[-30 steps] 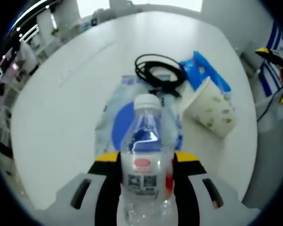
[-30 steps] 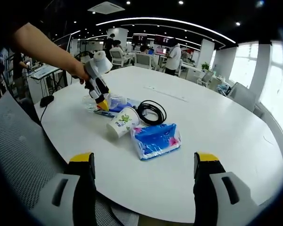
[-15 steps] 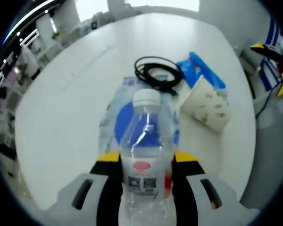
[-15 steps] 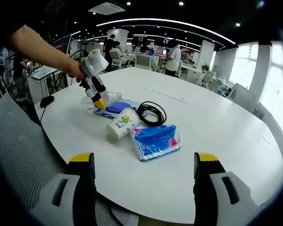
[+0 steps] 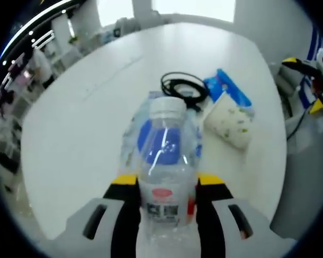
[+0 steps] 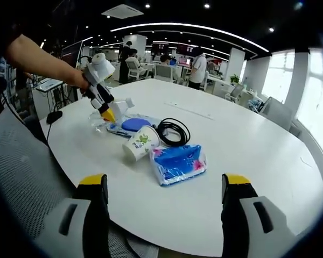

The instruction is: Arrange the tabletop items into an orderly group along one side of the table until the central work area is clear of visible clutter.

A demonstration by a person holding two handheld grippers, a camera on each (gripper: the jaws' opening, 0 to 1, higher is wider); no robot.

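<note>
My left gripper (image 5: 164,185) is shut on a clear water bottle (image 5: 164,161) with a white cap, held up above the table. In the right gripper view the left gripper (image 6: 106,112) holds the water bottle (image 6: 118,109) over the table's left side, with a person's arm behind it. Below it lies a clear packet with a blue disc (image 6: 130,125). A paper cup (image 6: 141,143) lies on its side beside a coiled black cable (image 6: 173,131) and a blue tissue pack (image 6: 178,160). My right gripper (image 6: 165,201) stands open near the table's front edge.
The round white table (image 6: 247,156) has bare room to the right and far side. A grey mesh chair back (image 6: 21,177) stands at the left. Other desks, chairs and people fill the office behind. The right gripper (image 5: 312,70) shows in the left gripper view.
The left gripper has lifted the bottle up and to the left, off the packet with the blue disc. The right gripper has stayed still.
</note>
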